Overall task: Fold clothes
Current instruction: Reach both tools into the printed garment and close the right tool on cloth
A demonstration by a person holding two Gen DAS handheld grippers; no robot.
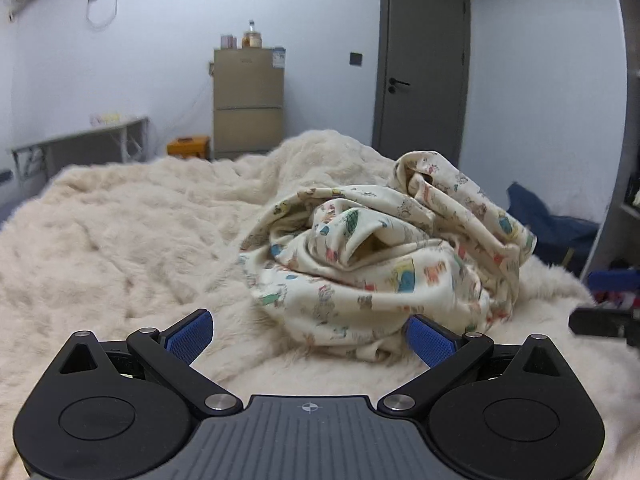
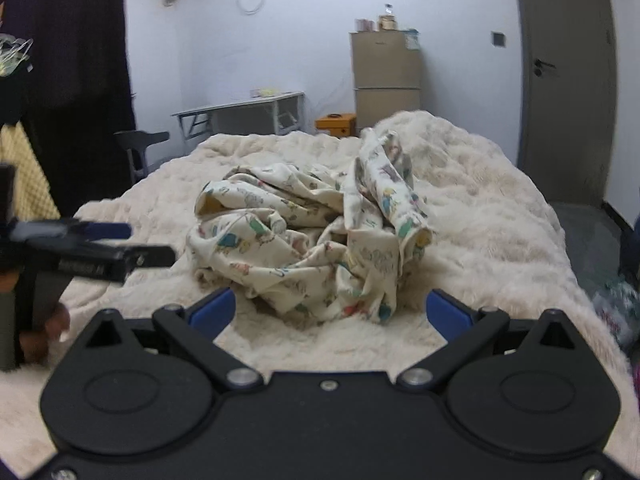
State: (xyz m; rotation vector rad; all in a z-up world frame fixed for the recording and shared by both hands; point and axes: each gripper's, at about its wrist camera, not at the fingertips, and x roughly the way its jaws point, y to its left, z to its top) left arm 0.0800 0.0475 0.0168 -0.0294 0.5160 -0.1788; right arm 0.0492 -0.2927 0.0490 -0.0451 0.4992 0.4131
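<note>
Both the left tool (image 1: 308,330) and right tool (image 2: 346,310) sit spread and empty before the crumpled printed garment (image 2: 316,236), soft, light, best pinched at a lower-centre hem.

Dim, soft light; blurred fisheye edges

No writing can be read anywhere in either view. A sticker (image 1: 279,58) on the upper door of the fridge (image 1: 248,100) carries print too blurred to make out, and faint lettering along the side of the left tongs (image 2: 80,268), seen from the right wrist, is likewise smeared. The animal-print garment (image 1: 384,264) shows pictures only, no words.
</note>
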